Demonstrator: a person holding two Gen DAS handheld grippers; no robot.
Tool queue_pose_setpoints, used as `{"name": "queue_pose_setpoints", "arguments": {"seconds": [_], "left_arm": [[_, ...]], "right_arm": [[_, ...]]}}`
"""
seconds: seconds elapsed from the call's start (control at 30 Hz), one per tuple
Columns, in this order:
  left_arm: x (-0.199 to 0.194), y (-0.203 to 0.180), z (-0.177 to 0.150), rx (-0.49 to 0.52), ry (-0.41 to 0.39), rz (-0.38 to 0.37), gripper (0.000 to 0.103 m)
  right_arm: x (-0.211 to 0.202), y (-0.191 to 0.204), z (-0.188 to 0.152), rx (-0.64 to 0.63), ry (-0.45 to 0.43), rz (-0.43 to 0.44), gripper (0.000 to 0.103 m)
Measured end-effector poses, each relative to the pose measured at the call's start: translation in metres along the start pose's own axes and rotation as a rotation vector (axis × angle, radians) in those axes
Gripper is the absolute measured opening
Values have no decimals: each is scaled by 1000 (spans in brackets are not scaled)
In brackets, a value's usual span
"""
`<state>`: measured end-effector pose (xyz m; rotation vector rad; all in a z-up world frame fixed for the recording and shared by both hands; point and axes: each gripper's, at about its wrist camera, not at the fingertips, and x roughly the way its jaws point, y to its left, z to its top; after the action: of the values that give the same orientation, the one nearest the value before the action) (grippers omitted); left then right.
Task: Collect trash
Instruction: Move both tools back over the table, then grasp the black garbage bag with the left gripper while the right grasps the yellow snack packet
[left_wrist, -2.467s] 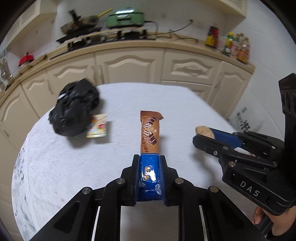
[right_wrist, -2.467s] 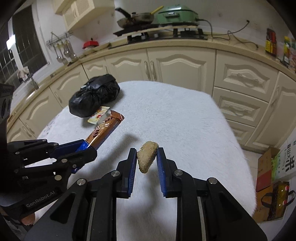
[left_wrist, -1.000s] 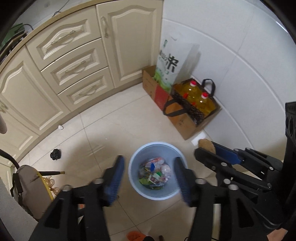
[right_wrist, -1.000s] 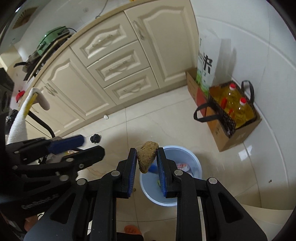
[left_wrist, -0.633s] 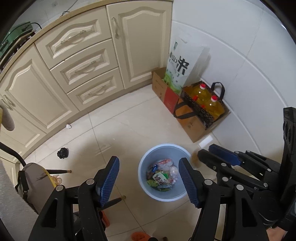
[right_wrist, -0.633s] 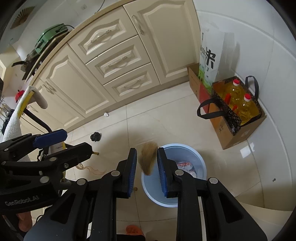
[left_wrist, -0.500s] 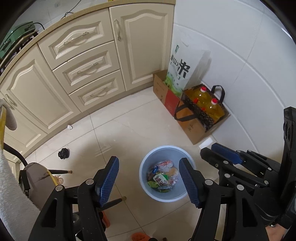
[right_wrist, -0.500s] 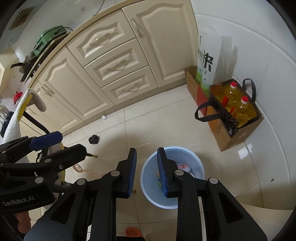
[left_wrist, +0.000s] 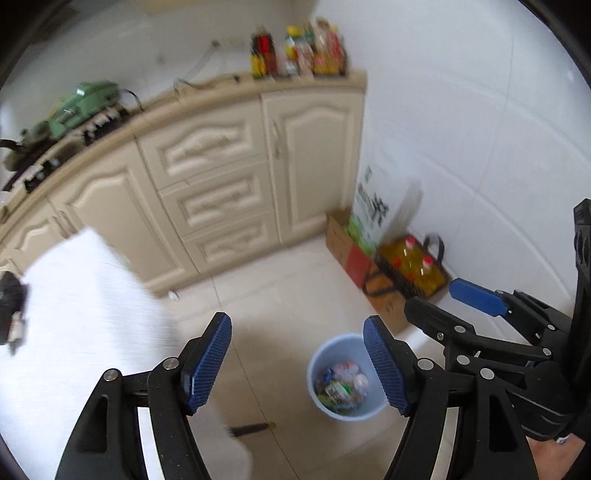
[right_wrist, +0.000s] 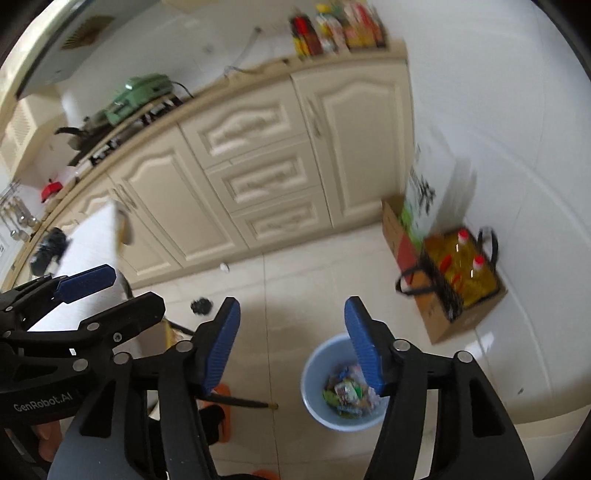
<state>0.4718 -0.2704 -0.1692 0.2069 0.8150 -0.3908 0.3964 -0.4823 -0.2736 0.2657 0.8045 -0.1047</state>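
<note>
You hold both grippers above the tiled floor, and all positions below are taken from the light blue trash bin (left_wrist: 341, 376).

Far left of the bin, a white-covered table (left_wrist: 74, 314) shows one corner and two edges; a black bag (left_wrist: 9, 302) sits at its far left edge. Between the table edge and the bin lies a clear strip of floor, crossed only by a dark stick (right_wrist: 240, 401) lying near the bin's left.

Your left gripper (left_wrist: 297, 363) hangs above and left of the bin. Its jaws are opening, set wide apart, with nothing between the blue pads (left_wrist: 207, 363).

The bin stands alone on the floor, about half filled with mixed wrappers (left_wrist: 341, 386). Count: one bin.

Your right gripper (right_wrist: 291, 345) hangs over the bin's left rim. Its jaws are opening and hold nothing.

Behind the bin runs the cream cabinet front (right_wrist: 258, 166), showing three stacked drawers with one door to their right. Floor between cabinets and bin is open.

Right of the bin, against the white wall: one cardboard box (right_wrist: 458, 314) holding two yellow oil bottles (right_wrist: 465, 258), and one white sack (right_wrist: 424, 192) standing behind it. The gap between box and bin is narrow.
</note>
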Motion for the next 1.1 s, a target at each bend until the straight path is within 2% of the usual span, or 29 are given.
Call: {"name": "queue_pose_setpoints", "arguments": {"seconds": [0.07, 0.13, 0.2, 0.27, 0.43, 0.57, 0.67, 0.83, 1.0, 1.07, 1.1], "left_arm": [[-39, 22, -7, -18, -60, 26, 78], [-72, 41, -18, -40, -112, 58, 82], [-106, 69, -31, -58, -161, 104, 89], [-137, 101, -48, -72, -196, 173, 90], [-195, 185, -89, -169, -201, 326, 94], [-227, 247, -120, -260, -178, 436, 95], [-238, 292, -140, -319, -146, 497, 95], [-234, 349, -162, -375, -82, 547, 94], [-205, 379, -153, -420, -43, 513, 95], [-185, 393, -140, -426, -29, 492, 94], [-178, 398, -137, -425, -21, 482, 94]], "right_arm": [[-16, 31, 10, -40, -34, 13, 68], [-25, 61, 17, -78, -57, 28, 77], [-31, 99, 23, -129, -73, 57, 82], [-30, 144, 29, -192, -75, 88, 84], [-8, 249, 32, -332, -44, 158, 85], [35, 341, 27, -446, 32, 231, 85], [70, 390, 21, -491, 101, 269, 85], [135, 456, 9, -555, 196, 289, 85], [190, 494, 3, -565, 257, 276, 85], [204, 496, 1, -573, 265, 263, 81], [211, 496, 0, -578, 271, 253, 70]]}}
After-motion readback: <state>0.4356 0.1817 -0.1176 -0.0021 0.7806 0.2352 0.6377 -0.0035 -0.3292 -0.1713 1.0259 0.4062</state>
